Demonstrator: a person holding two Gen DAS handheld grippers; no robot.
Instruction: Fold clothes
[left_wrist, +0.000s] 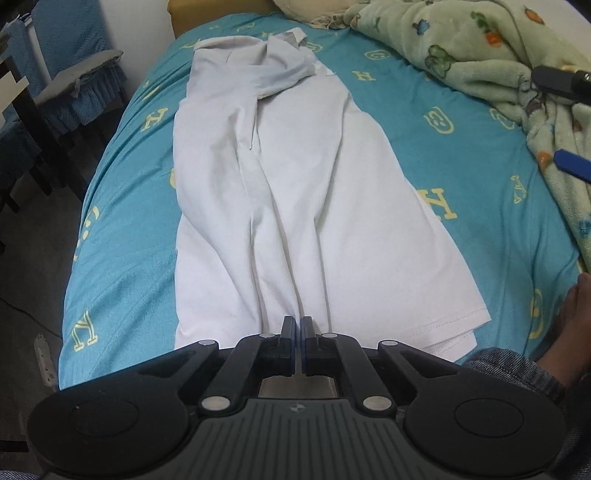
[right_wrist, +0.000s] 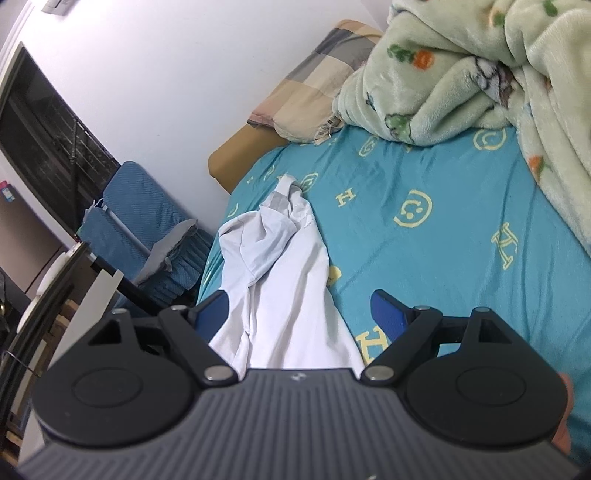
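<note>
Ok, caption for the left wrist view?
Left claw shut on white shirt hem, shirt lengthwise on turquoise bedsheet.

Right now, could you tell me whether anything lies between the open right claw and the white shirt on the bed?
Nothing visible does. The right claw hangs open directly over the white cotton collared shirt, bare fabric between its blue pads. The green fleece blanket lies off to the side.
</note>
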